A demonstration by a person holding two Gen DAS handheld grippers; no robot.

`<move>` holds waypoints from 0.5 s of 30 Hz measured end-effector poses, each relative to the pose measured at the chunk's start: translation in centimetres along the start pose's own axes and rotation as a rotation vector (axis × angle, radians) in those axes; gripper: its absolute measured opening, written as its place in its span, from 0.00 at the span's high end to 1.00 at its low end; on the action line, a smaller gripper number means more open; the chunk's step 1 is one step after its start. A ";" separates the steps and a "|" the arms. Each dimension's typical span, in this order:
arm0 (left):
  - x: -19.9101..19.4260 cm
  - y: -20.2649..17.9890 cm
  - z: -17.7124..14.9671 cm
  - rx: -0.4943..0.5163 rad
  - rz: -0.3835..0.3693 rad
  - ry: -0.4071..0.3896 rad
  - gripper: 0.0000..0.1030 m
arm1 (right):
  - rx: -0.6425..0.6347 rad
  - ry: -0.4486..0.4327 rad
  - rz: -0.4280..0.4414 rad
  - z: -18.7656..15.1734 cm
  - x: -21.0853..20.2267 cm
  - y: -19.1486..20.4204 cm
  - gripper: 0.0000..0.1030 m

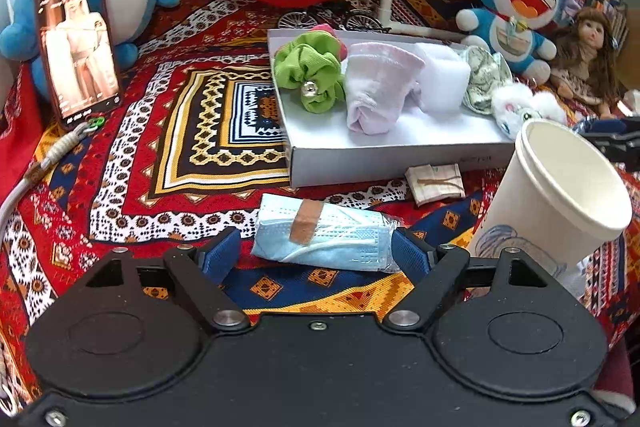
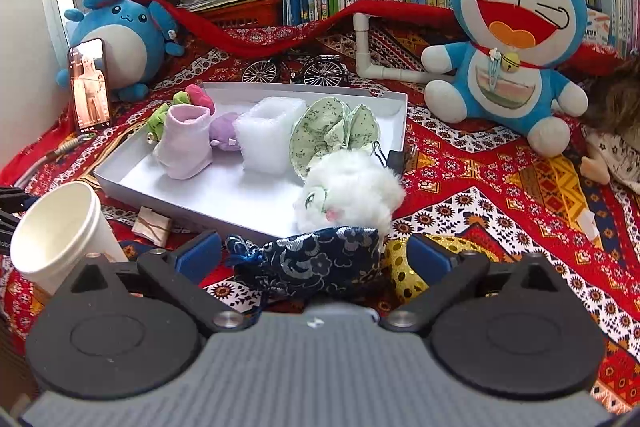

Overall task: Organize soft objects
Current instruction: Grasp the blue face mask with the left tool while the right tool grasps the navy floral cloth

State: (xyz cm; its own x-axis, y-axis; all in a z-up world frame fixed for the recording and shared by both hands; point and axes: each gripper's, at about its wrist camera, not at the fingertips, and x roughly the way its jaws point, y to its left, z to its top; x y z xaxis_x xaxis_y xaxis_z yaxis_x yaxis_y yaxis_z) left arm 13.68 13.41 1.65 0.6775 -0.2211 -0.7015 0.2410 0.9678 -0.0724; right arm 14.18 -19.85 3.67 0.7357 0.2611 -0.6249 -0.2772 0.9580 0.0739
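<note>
A white shallow box (image 1: 384, 165) (image 2: 168, 179) on the patterned cloth holds a green scrunchie (image 1: 310, 75), a pink sock (image 1: 376, 91) (image 2: 186, 143), white foam (image 1: 442, 79) (image 2: 266, 135), a pale green floral pouch (image 2: 334, 135) and a white fluffy toy (image 2: 352, 195) at its edge. My left gripper (image 1: 316, 251) is open around a folded blue face mask (image 1: 324, 235) lying on the cloth. My right gripper (image 2: 314, 259) is open around a dark blue brocade pouch (image 2: 316, 261) on the cloth, with a gold sequin item (image 2: 404, 271) beside it.
A white paper cup (image 1: 560, 195) (image 2: 60, 231) stands between the grippers. A folded paper bundle (image 1: 434, 183) lies before the box. A phone (image 1: 78, 43) leans on a blue plush. A Doraemon plush (image 2: 508, 39), doll (image 1: 584, 55), toy bicycle (image 2: 296, 69) and books stand behind.
</note>
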 end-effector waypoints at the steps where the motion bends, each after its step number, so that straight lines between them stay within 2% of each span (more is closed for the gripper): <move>1: 0.0 -0.2 -0.1 0.016 0.000 -0.003 0.21 | -0.005 -0.001 -0.002 -0.1 0.1 0.1 0.02; 6: 0.2 -1.0 -0.4 0.070 -0.016 -0.002 0.19 | -0.023 -0.008 0.011 -0.4 0.3 0.2 0.06; 11: 0.6 -1.3 -0.7 0.086 -0.002 -0.003 0.19 | -0.027 -0.007 0.028 -0.4 0.6 0.4 0.11; 15: 0.8 -1.7 -0.8 0.107 0.008 -0.011 0.19 | -0.038 -0.011 0.021 -0.7 0.8 0.7 0.11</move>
State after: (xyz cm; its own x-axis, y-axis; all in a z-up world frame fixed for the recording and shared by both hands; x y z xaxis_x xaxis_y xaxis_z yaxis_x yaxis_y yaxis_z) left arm 13.24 11.72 0.66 0.6873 -0.2152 -0.6938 0.3080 0.9513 0.0101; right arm 14.19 -19.07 2.67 0.7360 0.2826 -0.6152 -0.3160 0.9470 0.0571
